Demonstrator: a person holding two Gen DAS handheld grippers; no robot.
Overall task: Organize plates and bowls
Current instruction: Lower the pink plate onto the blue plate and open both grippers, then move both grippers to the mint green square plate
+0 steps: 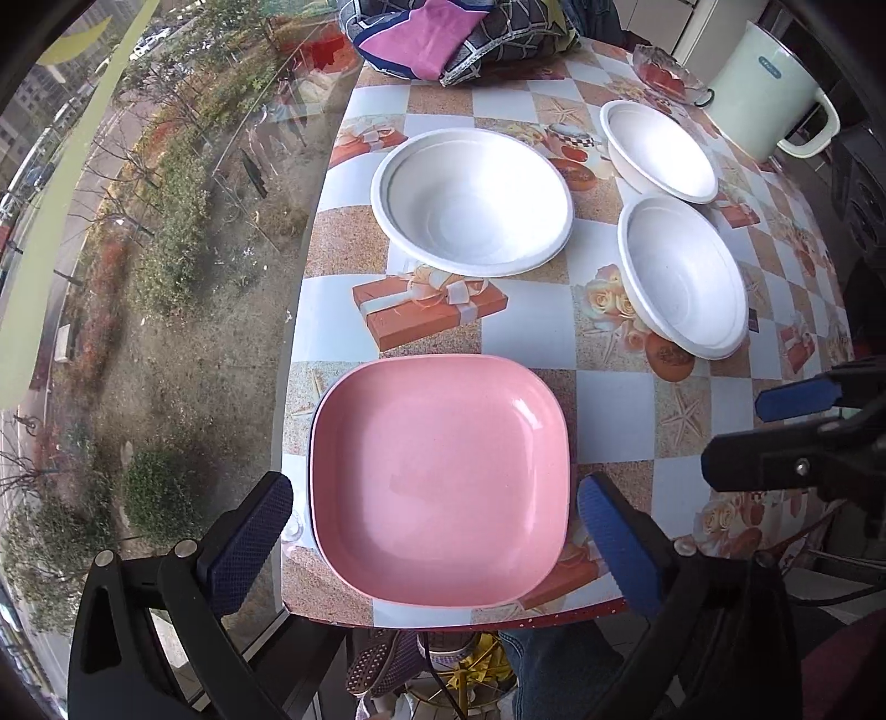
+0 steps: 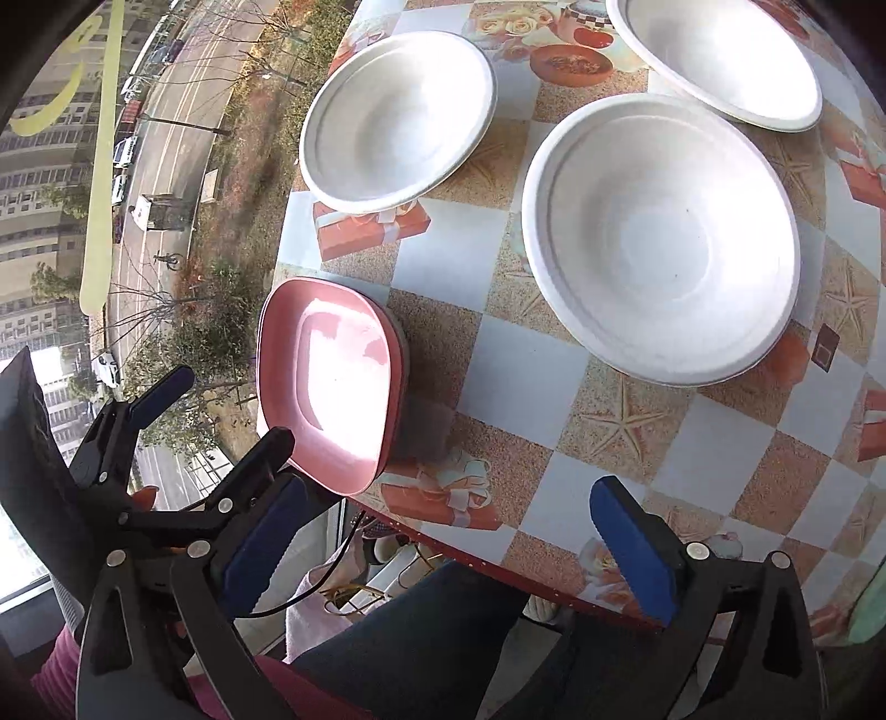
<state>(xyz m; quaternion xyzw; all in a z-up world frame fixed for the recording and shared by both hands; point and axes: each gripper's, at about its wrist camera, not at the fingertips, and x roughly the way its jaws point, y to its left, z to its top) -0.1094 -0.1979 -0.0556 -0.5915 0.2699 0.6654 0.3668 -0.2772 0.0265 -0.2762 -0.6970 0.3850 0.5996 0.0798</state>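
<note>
A pink square plate [image 1: 440,479] lies at the table's near left corner, stacked on another plate whose rim shows beneath it; it also shows in the right wrist view [image 2: 332,382]. Three white bowls stand apart beyond it: one at the left [image 1: 470,199] [image 2: 396,119], one at the near right [image 1: 681,271] [image 2: 662,238], one at the far right [image 1: 659,149] [image 2: 720,55]. My left gripper [image 1: 434,545] is open, its fingers either side of the pink plate. My right gripper [image 2: 448,545] is open and empty over the table's front edge; it also shows in the left wrist view [image 1: 775,432].
The table [image 1: 526,327] has a checkered patterned cloth and stands against a window on the left. A pale green kettle [image 1: 767,88] and a glass dish [image 1: 667,72] stand at the far right. A patterned cloth bundle [image 1: 454,33] lies at the far edge.
</note>
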